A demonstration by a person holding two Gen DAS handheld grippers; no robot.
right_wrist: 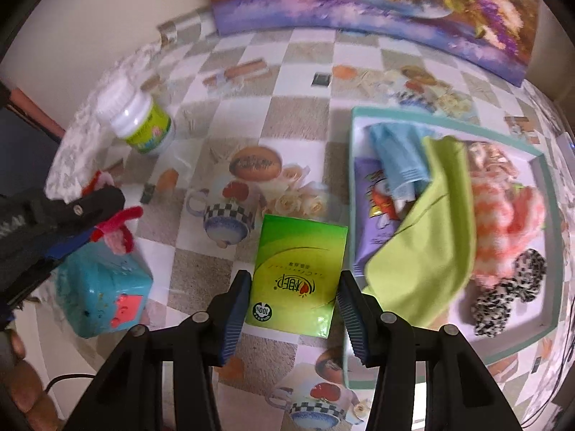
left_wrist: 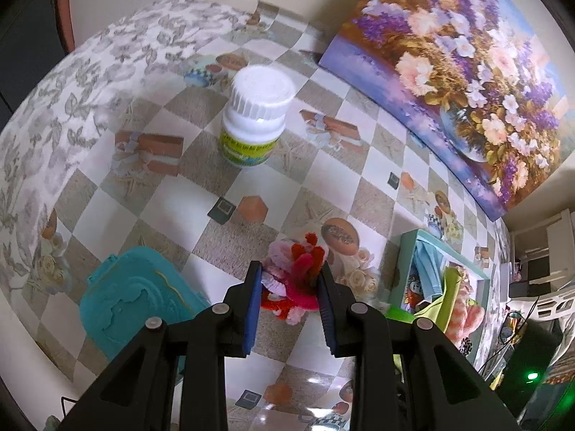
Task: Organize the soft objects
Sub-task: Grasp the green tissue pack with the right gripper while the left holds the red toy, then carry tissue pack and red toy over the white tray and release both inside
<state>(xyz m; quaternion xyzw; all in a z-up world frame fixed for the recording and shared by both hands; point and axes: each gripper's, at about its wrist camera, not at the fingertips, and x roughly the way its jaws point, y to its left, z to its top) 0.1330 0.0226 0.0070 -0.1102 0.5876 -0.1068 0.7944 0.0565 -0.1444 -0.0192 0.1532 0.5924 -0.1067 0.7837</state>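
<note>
Left wrist view alone shows the left gripper [left_wrist: 289, 282] clamped on a red-and-pink pipe-cleaner bundle [left_wrist: 300, 269], with the white bottle [left_wrist: 253, 115] beyond. Right wrist view shows the right gripper [right_wrist: 293, 300] with jaws apart, the green tissue pack [right_wrist: 298, 273] between them, whether touched I cannot tell. Beside it, the tray [right_wrist: 354, 186] holds a green cloth [right_wrist: 435, 230], blue cloth [right_wrist: 399, 154], pink fluffy piece [right_wrist: 503, 215] and spotted scrunchie [right_wrist: 510, 291].

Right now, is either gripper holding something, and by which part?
The left gripper clamps the pipe-cleaner bundle across its middle. The right gripper straddles the green tissue pack; contact unclear.
</note>
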